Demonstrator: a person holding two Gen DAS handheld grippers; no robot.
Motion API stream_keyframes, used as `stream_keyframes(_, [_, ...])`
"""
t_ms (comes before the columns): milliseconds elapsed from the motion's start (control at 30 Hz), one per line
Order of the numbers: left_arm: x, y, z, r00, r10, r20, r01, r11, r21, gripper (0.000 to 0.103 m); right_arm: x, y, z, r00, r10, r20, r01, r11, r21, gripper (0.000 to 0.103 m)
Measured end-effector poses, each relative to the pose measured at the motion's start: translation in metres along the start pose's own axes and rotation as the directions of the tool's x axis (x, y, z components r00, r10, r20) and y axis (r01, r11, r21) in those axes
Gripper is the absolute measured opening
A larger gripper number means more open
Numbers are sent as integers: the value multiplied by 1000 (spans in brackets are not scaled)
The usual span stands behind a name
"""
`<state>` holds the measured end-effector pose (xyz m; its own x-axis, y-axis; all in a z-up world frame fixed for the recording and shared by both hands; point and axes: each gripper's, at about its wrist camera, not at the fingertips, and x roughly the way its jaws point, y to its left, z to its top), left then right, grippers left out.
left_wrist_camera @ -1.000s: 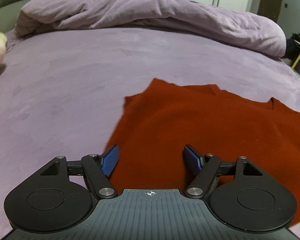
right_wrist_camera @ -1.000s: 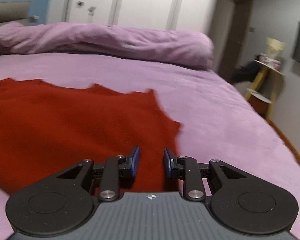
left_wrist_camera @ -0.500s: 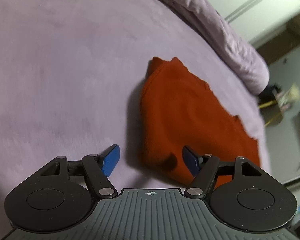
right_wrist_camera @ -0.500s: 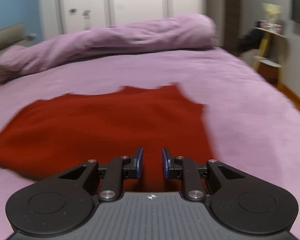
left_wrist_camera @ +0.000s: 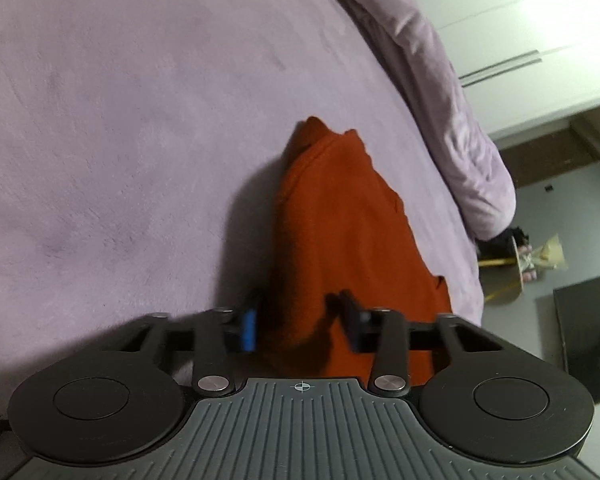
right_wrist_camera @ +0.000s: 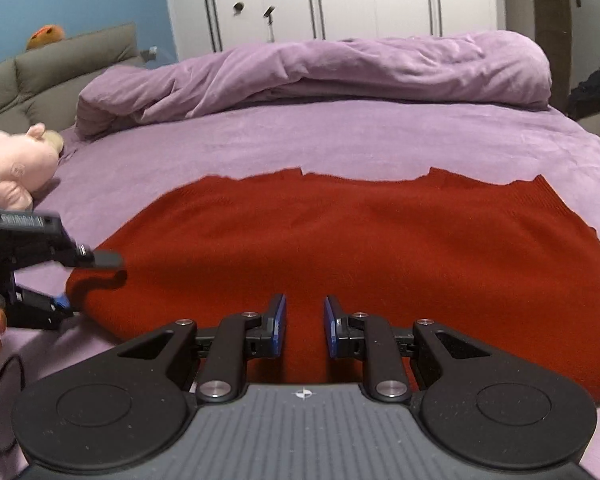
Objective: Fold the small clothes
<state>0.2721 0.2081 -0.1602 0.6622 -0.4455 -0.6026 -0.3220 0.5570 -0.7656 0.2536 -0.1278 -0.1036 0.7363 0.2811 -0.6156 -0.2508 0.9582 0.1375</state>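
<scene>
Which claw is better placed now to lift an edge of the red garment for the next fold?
Left. The left claw has just been closing, with the red garment's side edge between its fingers. The right claw only hovers above the cloth, gripping nothing.

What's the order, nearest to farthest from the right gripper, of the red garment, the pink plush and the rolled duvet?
From the right gripper:
1. Red garment, right under the fingers.
2. Pink plush, far left on the bed.
3. Duvet, across the far end.
</scene>
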Motion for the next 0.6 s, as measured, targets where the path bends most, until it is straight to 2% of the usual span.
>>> stream_keyframes(67, [1,3,1,1000,-18,4,18,1000,-24,31,3,2,0,1000,1,13,-1,1000,26,14])
stream_keyframes(133, [0,3,3,1000,-22,15,23,999,-32,29,16,7,-3,1000,9,-27,-10,1000,-8,5])
stream_keyframes(200, [-4,4,2,999,-33,25,34,998,-43,26,27,8,-12,996,32,-80,-36,998,-47,5])
stream_keyframes(267, [-10,3,2,999,-38,35,39,998,-44,24,22,8,-13,997,42,-66,-48,994,-97,5])
stream_keyframes(300, [-12,0,2,998,-37,42,39,999,-36,24,18,6,-11,996,57,-71,-63,994,-86,5])
stream_keyframes(400, [-19,-16,3,998,-28,63,27,999,18,22,2,-13,-7,994,94,-58,-93,995,22,5])
stream_keyframes(500, [-25,-41,3,996,-16,83,7,995,102,21,-21,-32,-10,998,66,-18,-64,995,72,5])
stream_keyframes(600, [-29,-78,-2,995,2,97,-25,971,238,21,-43,-58,-13,999,37,19,-39,991,129,5])
